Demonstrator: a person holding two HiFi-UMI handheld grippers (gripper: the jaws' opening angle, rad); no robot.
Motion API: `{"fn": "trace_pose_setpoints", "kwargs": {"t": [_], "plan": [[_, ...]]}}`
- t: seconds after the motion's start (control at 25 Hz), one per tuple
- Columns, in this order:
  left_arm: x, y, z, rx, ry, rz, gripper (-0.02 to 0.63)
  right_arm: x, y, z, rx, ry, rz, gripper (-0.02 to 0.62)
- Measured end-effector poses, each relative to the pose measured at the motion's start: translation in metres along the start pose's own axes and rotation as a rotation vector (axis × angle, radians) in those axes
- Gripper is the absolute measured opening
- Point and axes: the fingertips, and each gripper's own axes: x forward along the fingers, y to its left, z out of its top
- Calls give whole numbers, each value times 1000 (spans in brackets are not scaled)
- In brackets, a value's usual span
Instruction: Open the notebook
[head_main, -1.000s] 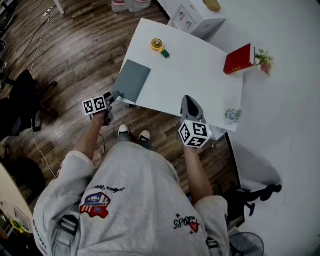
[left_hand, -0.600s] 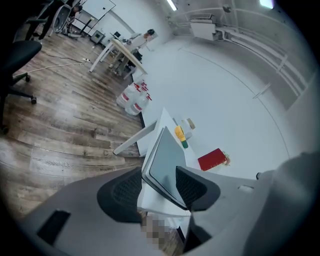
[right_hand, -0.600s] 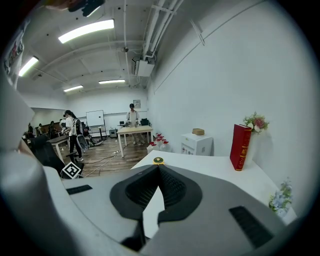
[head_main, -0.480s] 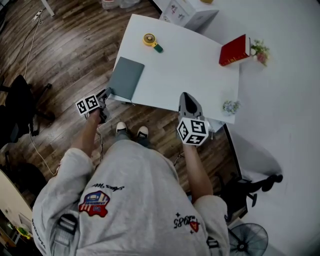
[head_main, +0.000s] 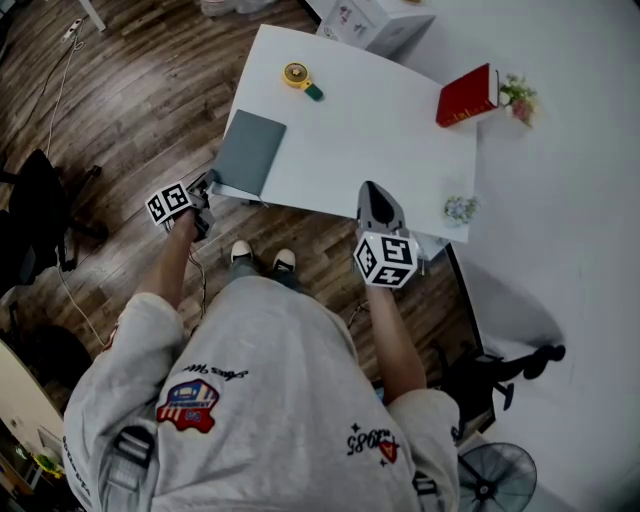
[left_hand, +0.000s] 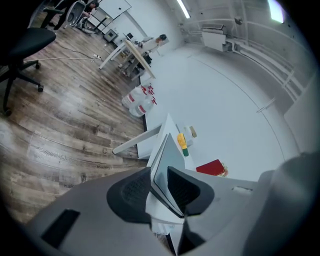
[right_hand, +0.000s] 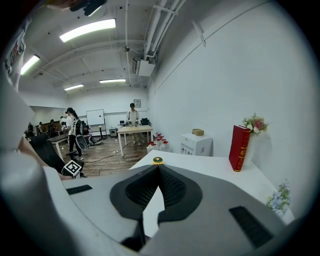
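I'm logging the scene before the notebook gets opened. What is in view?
table: one, white, centre of the head view
notebook: one, grey-green, table's near-left corner
tape measure: one, yellow with a green end, table's far-left part
book: one, red, upright at the table's far-right edge
flower sprigs: two, small, one beside the book, one at the near-right corner
cabinet: one, white, beyond the table
office chair: one, black, on the wooden floor at left
left gripper: one, fingers have just been closing, now on the notebook's corner
right gripper: one, fingers together, empty, at the table's near edge
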Motion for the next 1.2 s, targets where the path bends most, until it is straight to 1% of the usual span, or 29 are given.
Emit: {"fn": "trace_pose_setpoints", "kwargs": {"t": [0.08, 0.16, 0.28, 0.36, 0.52, 0.72, 0.88, 1.04, 1.2], "plan": [[-1, 2, 1, -15, -9, 0, 98, -1, 0, 0, 7, -1, 0, 0], [-1, 4, 0, -7, -4, 18, 69, -2, 0, 0, 15, 0, 0, 0], [1, 6, -1, 55, 24, 64, 63, -3, -3, 0, 19, 1, 0, 0], [2, 5, -2, 73, 35, 78, 63, -4, -5, 1, 23, -1, -1, 0], [2, 4, -2, 40, 39, 58, 63, -5, -5, 2, 27, -4, -1, 0], [0, 5, -3, 54, 51, 56, 55, -6, -5, 0, 44, -4, 7, 0], [-3, -7, 1, 137, 43, 68, 38, -7, -11, 7, 48, -17, 2, 0], [-8, -26, 3, 235, 13, 38, 29, -9, -14, 6, 56, -21, 2, 0], [-14, -47, 6, 344, 8, 19, 25, -9, -13, 5, 62, -21, 9, 0]]}}
